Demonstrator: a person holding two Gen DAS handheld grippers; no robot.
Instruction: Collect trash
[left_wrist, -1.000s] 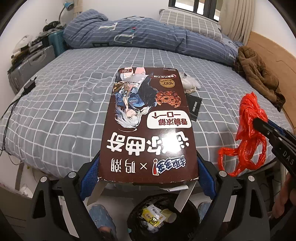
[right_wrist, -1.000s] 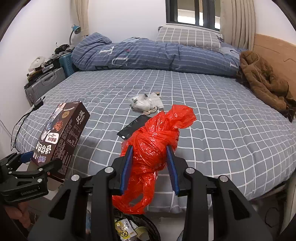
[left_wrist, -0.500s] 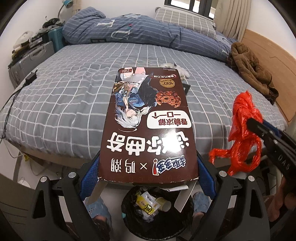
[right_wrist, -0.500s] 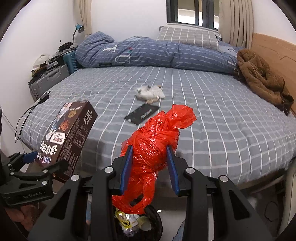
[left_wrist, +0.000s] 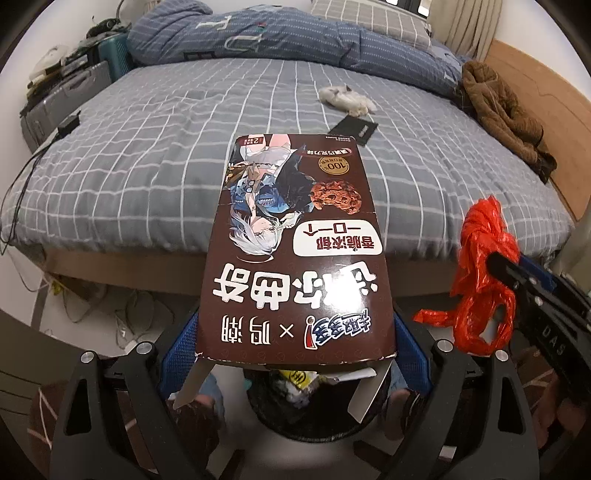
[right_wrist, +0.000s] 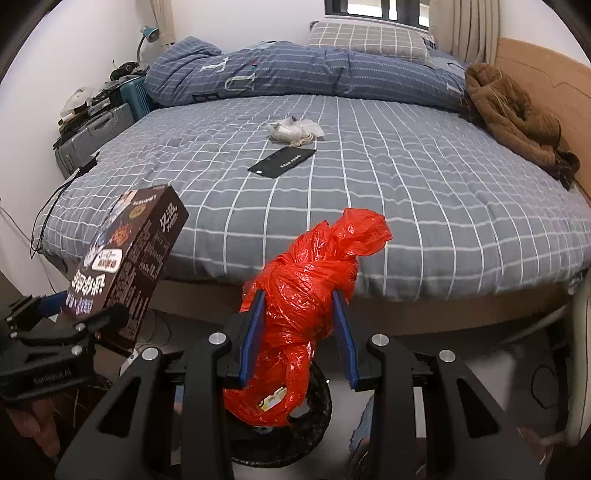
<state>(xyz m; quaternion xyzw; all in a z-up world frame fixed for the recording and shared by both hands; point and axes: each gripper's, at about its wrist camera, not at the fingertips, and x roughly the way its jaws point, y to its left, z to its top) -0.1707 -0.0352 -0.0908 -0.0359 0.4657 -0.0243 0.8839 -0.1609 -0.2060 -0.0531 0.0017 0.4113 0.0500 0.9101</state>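
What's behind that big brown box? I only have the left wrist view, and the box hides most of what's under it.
Observer: A black trash bin on the floor, right below the red plastic bag.
Operator: Is the bag gripped firmly?
Observer: Yes, the right gripper has blue pads pressing both its sides.
Operator: What's on the box's side?
Observer: The cookie box has small printed text there.

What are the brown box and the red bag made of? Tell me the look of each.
The brown box looks like thin printed cardboard with a slightly glossy coat: flat stiff faces, sharp folded edges, and open flaps showing pale unprinted insides. The red bag looks like thin shiny plastic film: it is crumpled and knotted, with many small creases catching the light.
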